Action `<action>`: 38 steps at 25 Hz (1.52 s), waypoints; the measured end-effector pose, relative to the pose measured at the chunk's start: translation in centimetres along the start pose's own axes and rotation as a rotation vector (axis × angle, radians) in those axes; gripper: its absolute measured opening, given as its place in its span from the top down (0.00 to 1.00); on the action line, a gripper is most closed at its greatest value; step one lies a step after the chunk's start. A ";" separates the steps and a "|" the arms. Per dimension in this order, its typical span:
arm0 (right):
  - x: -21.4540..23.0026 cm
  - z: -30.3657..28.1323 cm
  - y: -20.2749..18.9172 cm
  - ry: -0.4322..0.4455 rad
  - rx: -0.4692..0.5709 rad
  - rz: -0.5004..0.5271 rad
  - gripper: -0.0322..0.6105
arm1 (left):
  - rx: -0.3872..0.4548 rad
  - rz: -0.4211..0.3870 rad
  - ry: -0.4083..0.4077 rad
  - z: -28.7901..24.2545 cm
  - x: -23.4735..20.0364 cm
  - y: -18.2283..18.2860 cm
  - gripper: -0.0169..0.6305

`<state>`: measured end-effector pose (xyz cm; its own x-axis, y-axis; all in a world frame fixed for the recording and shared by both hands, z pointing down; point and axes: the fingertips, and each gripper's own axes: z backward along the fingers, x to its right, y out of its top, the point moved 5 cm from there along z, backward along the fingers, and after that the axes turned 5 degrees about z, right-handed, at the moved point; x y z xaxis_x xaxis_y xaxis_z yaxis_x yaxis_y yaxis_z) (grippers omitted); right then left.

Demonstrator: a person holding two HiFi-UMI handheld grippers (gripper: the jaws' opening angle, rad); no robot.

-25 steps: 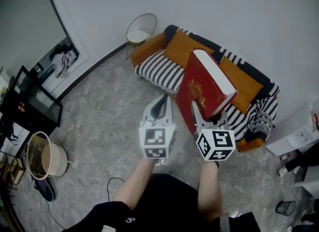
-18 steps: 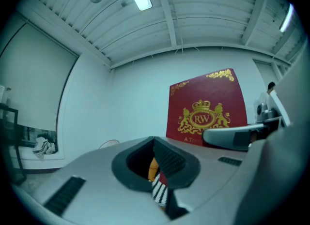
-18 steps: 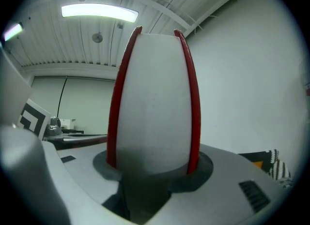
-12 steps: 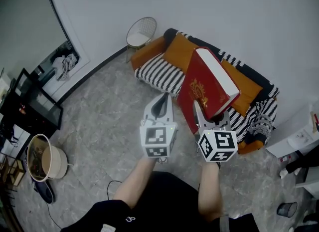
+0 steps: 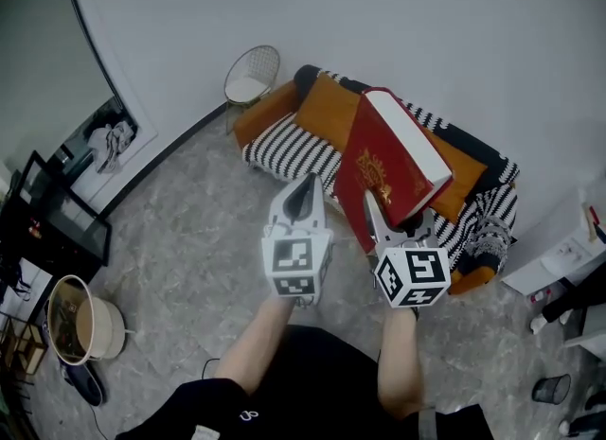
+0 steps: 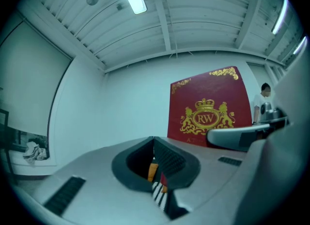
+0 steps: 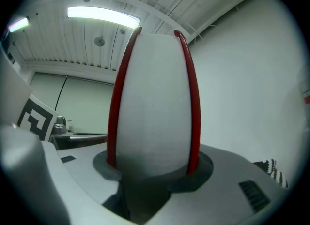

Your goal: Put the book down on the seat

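A thick red book [image 5: 391, 166] with a gold crest stands tilted above the sofa, and my right gripper [image 5: 379, 216] is shut on its lower edge. In the right gripper view the book's white page block [image 7: 154, 103] rises between the jaws of that gripper [image 7: 152, 171]. My left gripper [image 5: 305, 192] hovers just left of the book, shut and holding nothing. From the left gripper [image 6: 154, 144] view the book's cover [image 6: 208, 105] shows to the right. The sofa's striped seat [image 5: 289, 149] lies beyond both grippers.
An orange cushion [image 5: 327, 112] leans on the sofa back. A wire chair [image 5: 248, 74] stands at the sofa's left end. A pale bucket [image 5: 80, 306] and a black rack [image 5: 57, 220] are at the left, a white cabinet [image 5: 559, 258] at the right. A person [image 6: 264, 100] stands far off.
The sofa and chair have slid a little leftward in the head view. The book stays gripped in the right gripper, and both grippers keep about the same places.
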<state>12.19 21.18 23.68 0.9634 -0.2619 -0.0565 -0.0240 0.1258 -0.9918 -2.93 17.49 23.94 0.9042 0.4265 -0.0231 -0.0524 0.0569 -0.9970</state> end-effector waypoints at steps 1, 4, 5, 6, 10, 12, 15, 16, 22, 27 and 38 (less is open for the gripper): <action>0.1 -0.1 0.1 -0.002 0.002 0.005 0.59 | 0.004 0.002 -0.003 -0.2 -0.1 0.1 0.95; 0.6 -0.4 0.0 -0.010 0.001 0.020 0.59 | 0.013 0.005 -0.016 -1.2 0.1 0.1 0.95; 0.8 -0.5 -0.2 -0.013 0.000 0.025 0.59 | 0.015 0.006 -0.021 -1.6 0.1 0.0 0.95; 0.9 -0.7 -0.3 -0.015 -0.002 0.030 0.59 | 0.017 0.010 -0.025 -2.0 0.1 -0.1 0.95; 1.3 -1.9 -1.1 -0.018 -0.003 0.039 0.59 | 0.025 0.026 -0.037 -3.5 -0.7 -0.6 0.95; 1.6 -2.8 -1.7 -0.025 -0.013 0.037 0.59 | 0.017 0.032 -0.042 -4.4 -1.2 -1.2 0.95; 2.1 -4.4 -2.5 -0.016 -0.028 0.035 0.59 | 0.005 0.051 -0.035 -6.1 -2.2 -2.2 0.95; 2.3 -5.1 -2.8 -0.010 -0.031 0.036 0.59 | -0.001 0.056 -0.032 -6.7 -2.5 -2.6 0.95; 2.0 -9.8 -4.7 0.048 -0.035 0.007 0.59 | -0.055 0.078 -0.007 -10.1 -5.8 -4.8 0.95; 1.9 -14.4 -7.5 0.083 -0.083 -0.044 0.60 | -0.134 0.089 0.038 -13.6 -9.5 -7.2 0.95; 2.3 -25.9 -13.4 0.083 -0.182 -0.156 0.60 | -0.260 0.061 0.039 -22.4 -16.8 -11.0 0.95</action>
<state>7.78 -5.86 33.84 0.9343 -0.3430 0.0969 0.0683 -0.0946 -0.9932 -8.04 -10.49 33.61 0.9187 0.3863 -0.0817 -0.0012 -0.2042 -0.9789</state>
